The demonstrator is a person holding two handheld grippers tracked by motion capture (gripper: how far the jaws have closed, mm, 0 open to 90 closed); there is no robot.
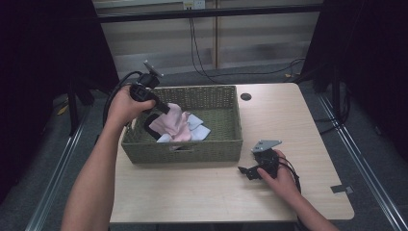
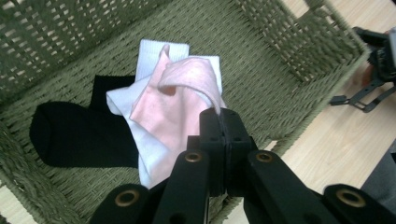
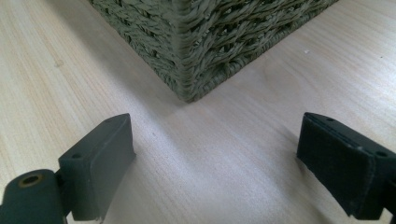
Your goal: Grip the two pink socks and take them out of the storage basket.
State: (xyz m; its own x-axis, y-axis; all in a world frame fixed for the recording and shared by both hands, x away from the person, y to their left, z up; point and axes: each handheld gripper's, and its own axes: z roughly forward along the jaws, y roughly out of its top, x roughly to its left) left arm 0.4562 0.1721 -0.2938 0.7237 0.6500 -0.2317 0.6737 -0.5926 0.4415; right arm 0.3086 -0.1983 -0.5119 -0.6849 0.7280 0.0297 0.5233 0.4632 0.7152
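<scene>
A pink sock hangs from my left gripper, whose jaws are shut on its upper edge above the green woven basket. Under it in the basket lie a white sock and a black sock. My right gripper rests on the wooden table just right of the basket's near right corner. Its jaws stand wide open with nothing between them.
The basket takes up the left half of the table. A round cable hole lies behind its right end. A strip of tape marks the table's near right edge. Cables trail on the floor beyond.
</scene>
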